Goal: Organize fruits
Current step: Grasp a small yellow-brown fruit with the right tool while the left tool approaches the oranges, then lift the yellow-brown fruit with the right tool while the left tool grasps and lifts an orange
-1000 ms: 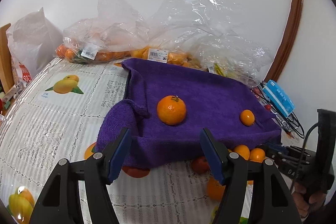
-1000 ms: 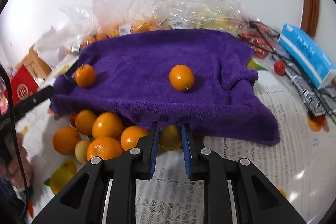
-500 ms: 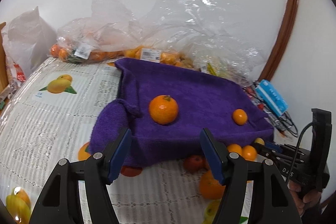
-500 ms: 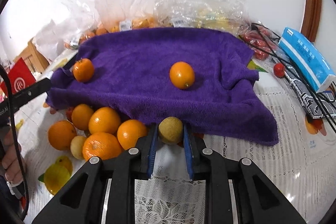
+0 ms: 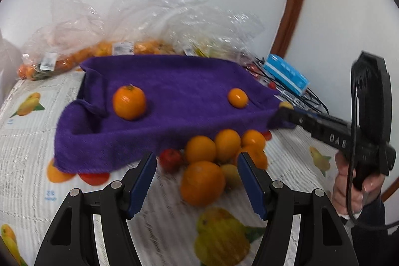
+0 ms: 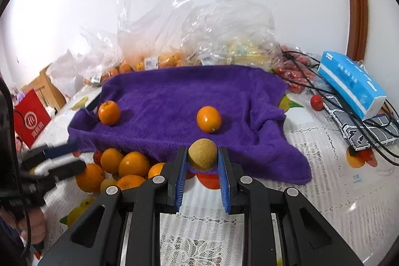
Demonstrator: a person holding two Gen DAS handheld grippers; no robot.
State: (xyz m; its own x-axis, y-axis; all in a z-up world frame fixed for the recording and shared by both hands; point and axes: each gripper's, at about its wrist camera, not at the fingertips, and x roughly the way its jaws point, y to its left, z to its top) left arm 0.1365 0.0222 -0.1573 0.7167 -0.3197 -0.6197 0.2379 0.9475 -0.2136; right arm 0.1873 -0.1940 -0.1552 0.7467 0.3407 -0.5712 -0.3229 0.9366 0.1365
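A: Right wrist view. The right gripper (image 6: 202, 161) is clamped on a small yellow-brown fruit (image 6: 202, 157), one blue pad on each flank, held just above the near hem of the purple towel (image 6: 174, 96). How will it handle?

B: Probably light and fairly firm. The skin looks dull and finely pitted, so it should not slip readily. The hold is across the widest part, which suits a round body; a grip nearer a pole would likely let it roll out.

A: And its look?

B: Nearly round, matte, tan-yellow, smaller than the glossy oranges. Two of those lie on the towel, well apart: a stemmed mandarin (image 6: 109, 113) at left and an oval orange fruit (image 6: 209, 119) near the middle.

A: Left wrist view. What of the left gripper (image 5: 197, 175)?

B: Its jaws stand about half open with nothing between the pads. It hangs near the pile of loose oranges (image 5: 219, 148) on the tablecloth (image 5: 30, 146), just beside the towel's front edge. A large orange (image 5: 202, 183) lies nearest, and a small red fruit (image 5: 170, 159) sits at the towel's hem.

A: How should the pile be handled?

B: With care, in my judgement: round, smooth-skinned and touching one another, so taking one may set its neighbours rolling.
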